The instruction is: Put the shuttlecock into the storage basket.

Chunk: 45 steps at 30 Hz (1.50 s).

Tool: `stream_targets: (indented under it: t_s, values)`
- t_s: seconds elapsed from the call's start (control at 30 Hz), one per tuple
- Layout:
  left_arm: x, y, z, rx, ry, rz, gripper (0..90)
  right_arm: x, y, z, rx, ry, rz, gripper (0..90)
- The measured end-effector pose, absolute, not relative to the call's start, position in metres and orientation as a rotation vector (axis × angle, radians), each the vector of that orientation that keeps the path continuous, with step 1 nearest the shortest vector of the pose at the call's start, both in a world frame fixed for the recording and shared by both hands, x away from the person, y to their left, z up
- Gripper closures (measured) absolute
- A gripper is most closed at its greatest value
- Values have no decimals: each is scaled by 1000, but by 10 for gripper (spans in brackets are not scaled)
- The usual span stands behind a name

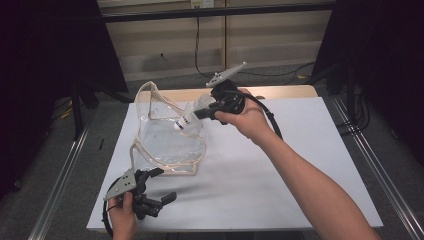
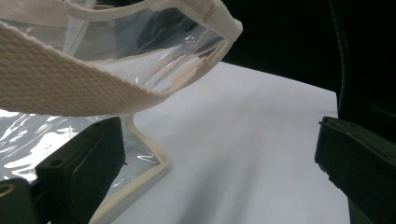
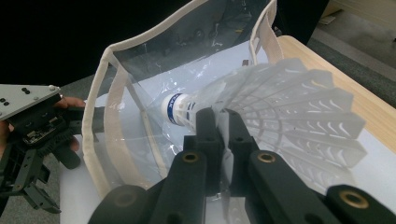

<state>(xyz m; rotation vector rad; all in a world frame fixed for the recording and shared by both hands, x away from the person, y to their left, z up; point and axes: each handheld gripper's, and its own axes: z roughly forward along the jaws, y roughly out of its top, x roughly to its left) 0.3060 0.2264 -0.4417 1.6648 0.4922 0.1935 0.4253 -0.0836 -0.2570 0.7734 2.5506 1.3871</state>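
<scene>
The white feathered shuttlecock with a blue band round its cork base (image 3: 261,112) is pinched by its skirt in the right gripper (image 3: 223,122), whose two black jaws stand nearly together on the edge of the feathers. In the high view the shuttlecock (image 1: 192,116) hangs cork-first at the mouth of the clear plastic tote bag with cream webbing trim and handles (image 1: 167,135), which stands on the white table top (image 1: 280,170); whether the cork has already crossed the rim cannot be told for certain.

The left gripper (image 1: 159,187) waits at the near corner of the table, just beside the bag's base. Its jaws are spread wide with nothing between them, though a cream handle strap (image 2: 70,88) crosses in front of its camera.

The step in hand looks like putting the shuttlecock into the bag. The next move probably calls for pushing it deeper past the rim, cork leading, and then letting go; the soft bag may sag or tip, so the free gripper could steady a handle.

The blue band carries small white lettering, too small to read. No other label shows.
</scene>
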Motion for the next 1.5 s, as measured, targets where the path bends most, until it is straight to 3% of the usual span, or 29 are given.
stream_targets:
  t_s: [1.5]
  values:
    - [306,227,-442,1665,489,191,19,428,-50,-262,721,2576,1334,874]
